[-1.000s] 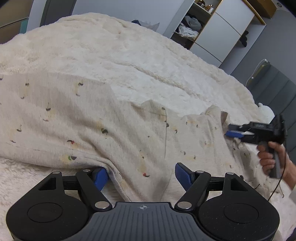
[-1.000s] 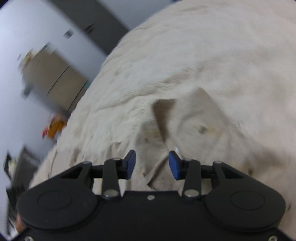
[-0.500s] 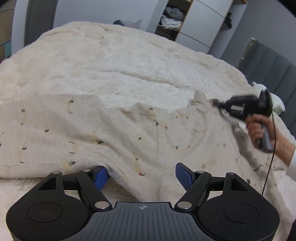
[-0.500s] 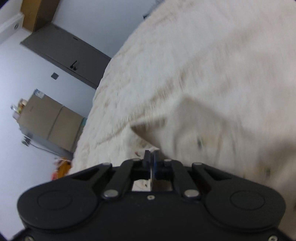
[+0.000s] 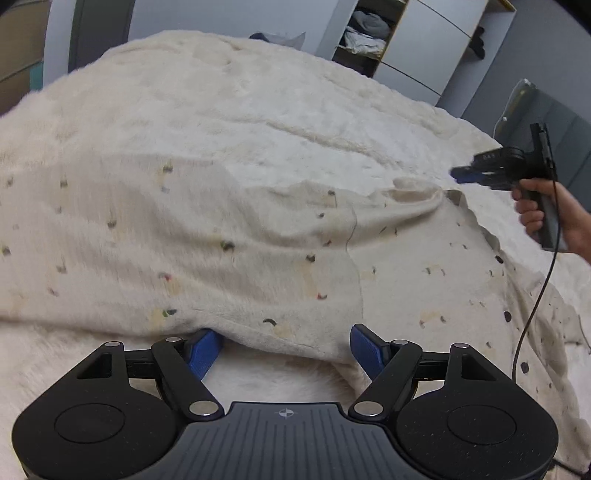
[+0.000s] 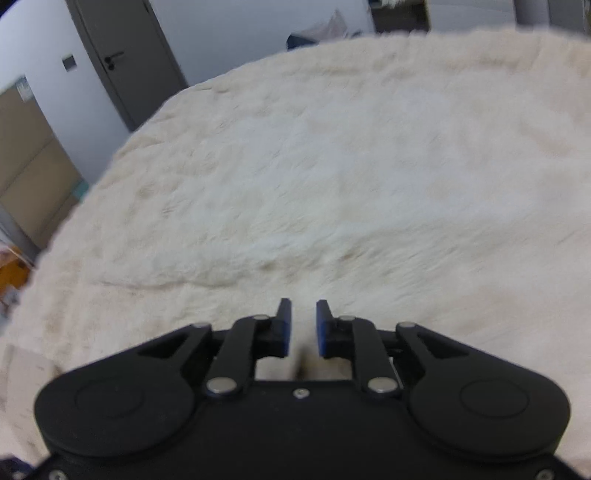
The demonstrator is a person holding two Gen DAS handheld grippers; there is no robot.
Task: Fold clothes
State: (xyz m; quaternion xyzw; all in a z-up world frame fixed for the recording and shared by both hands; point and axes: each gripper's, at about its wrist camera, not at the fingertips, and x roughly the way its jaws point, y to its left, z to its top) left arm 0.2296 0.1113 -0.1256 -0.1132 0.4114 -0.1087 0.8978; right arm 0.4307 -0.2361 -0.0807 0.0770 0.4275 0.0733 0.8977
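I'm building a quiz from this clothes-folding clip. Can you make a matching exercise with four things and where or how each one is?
Things:
1. left hand-held gripper
2. right hand-held gripper
3. speckled garment
4. wardrobe shelves

Places or states:
A. spread flat on the cream blanket
B. beyond the bed, stacked with clothes
C. jaws wide at the garment's near hem
D. clear of the cloth, nothing between its jaws

Pairs: 1-C, 2-D, 3-A, 4-B

Left claw [image 5: 286, 349] gapes; right claw [image 6: 303, 325] opening, empty.
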